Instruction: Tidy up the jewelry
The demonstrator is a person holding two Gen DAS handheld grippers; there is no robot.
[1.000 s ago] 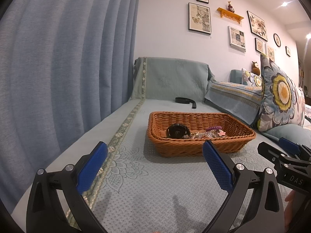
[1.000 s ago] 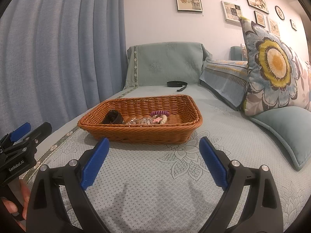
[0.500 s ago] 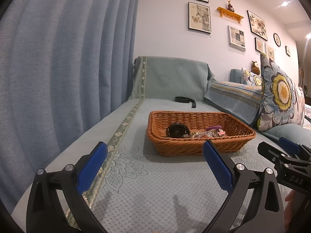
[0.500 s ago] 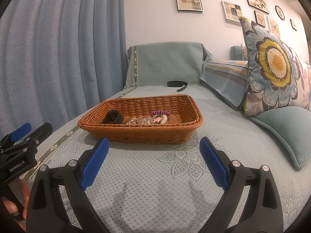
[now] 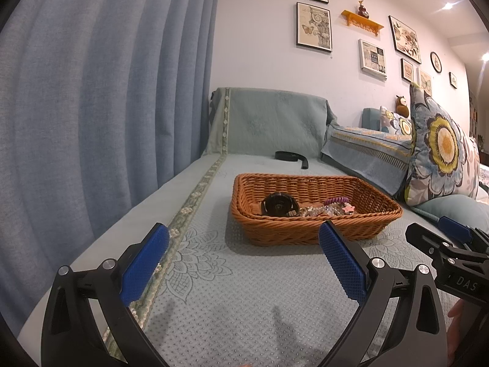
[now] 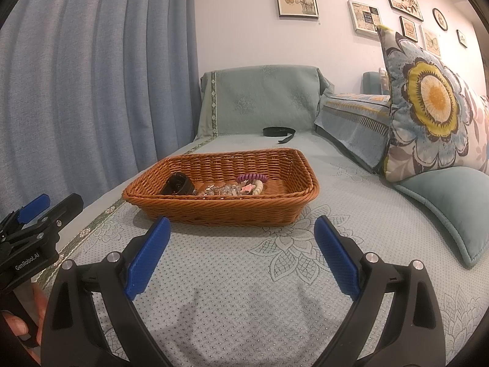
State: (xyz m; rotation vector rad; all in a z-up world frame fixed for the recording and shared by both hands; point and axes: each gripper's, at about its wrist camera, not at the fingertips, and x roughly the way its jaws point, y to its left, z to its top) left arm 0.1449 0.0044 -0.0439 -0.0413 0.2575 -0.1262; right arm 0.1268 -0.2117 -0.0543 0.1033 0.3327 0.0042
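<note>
A brown wicker basket (image 5: 314, 211) sits on the pale green cover of a sofa seat (image 5: 214, 290), and the jewelry lies in a loose cluster on its floor, toward the near wall. At the left of the cluster a black watch (image 5: 277, 204) stands tilted with its round face showing. Beside it lies a small heap of clear, glittering beads (image 6: 226, 190), then a purple coiled hair tie (image 6: 251, 178), a little pink star (image 5: 349, 208) and a cream beaded bracelet (image 6: 259, 187); these pieces touch or overlap one another.

Both tools hover low over the seat on the near side of the basket, apart from it. The left tool (image 5: 243, 252) is spread wide, its blue pads holding nothing. The right tool (image 6: 241, 246) is likewise spread wide and holds nothing. Each one appears at the edge of the other's view, the two side by side.

Farther back on the seat, beyond the basket, a black strap (image 6: 278, 131) lies near the draped sofa arm. A large floral cushion (image 6: 428, 104) leans at the right, with a plain teal cushion (image 6: 452, 205) lying in front of it. A blue curtain (image 5: 91, 107) hangs along the left, and framed pictures (image 5: 314, 27) hang on the wall behind.
</note>
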